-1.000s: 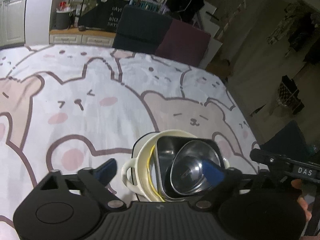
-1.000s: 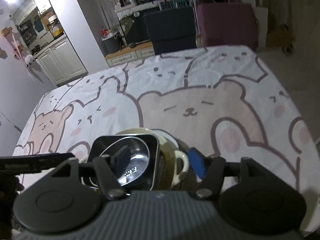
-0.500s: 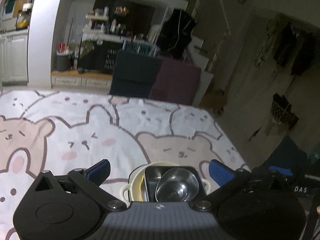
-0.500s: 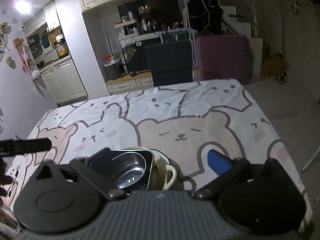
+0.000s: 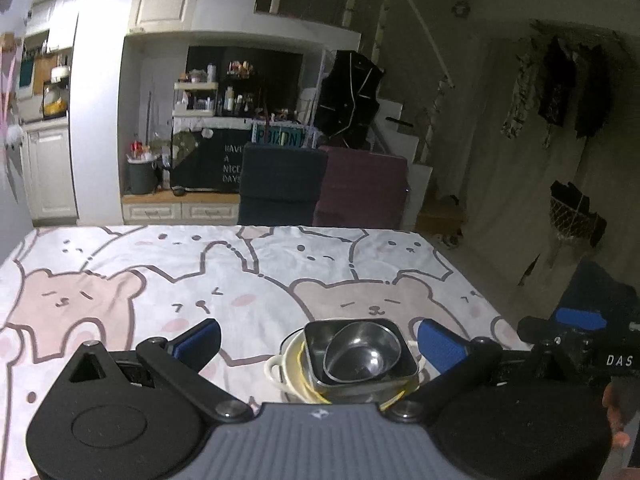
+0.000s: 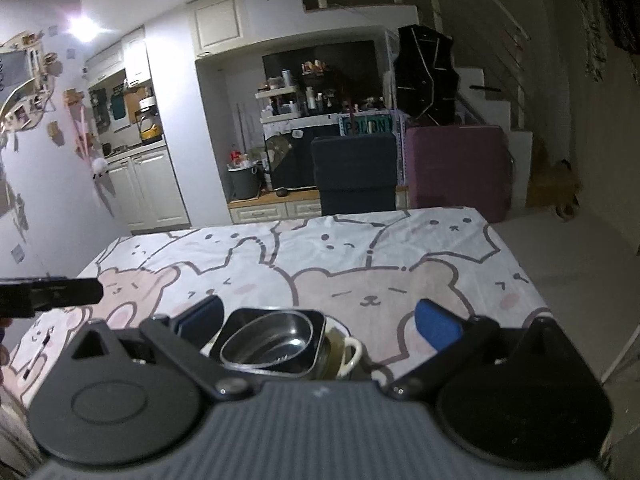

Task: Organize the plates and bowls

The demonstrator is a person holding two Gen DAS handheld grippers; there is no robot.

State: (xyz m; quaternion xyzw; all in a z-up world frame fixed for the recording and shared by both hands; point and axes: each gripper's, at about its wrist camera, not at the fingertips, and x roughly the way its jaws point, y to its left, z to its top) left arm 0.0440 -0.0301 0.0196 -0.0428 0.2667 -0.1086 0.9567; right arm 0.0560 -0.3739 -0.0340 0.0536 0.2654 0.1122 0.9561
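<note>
A nested stack stands near the table's front edge: a round steel bowl point(image 5: 362, 350) inside a square dark steel dish point(image 5: 394, 374), inside a cream two-handled bowl point(image 5: 276, 368) with a yellow rim. The stack also shows in the right wrist view, with the round bowl point(image 6: 266, 344), square dish point(image 6: 316, 354) and cream bowl point(image 6: 352, 354). My left gripper point(image 5: 318, 340) is open and empty, raised above and behind the stack. My right gripper point(image 6: 320, 318) is open and empty, also raised behind it.
The table carries a bear-print cloth point(image 5: 200, 280). A dark chair point(image 5: 280, 188) and a maroon chair point(image 5: 360, 192) stand at the far edge. Kitchen cabinets point(image 6: 144, 192) are at the back left, stairs point(image 6: 492, 120) at the back right. The floor point(image 6: 580, 248) drops off right.
Both grippers have lifted and pulled back from the stack, opening wider. The stack now looks smaller and lower in both views. The dishes have not moved.
</note>
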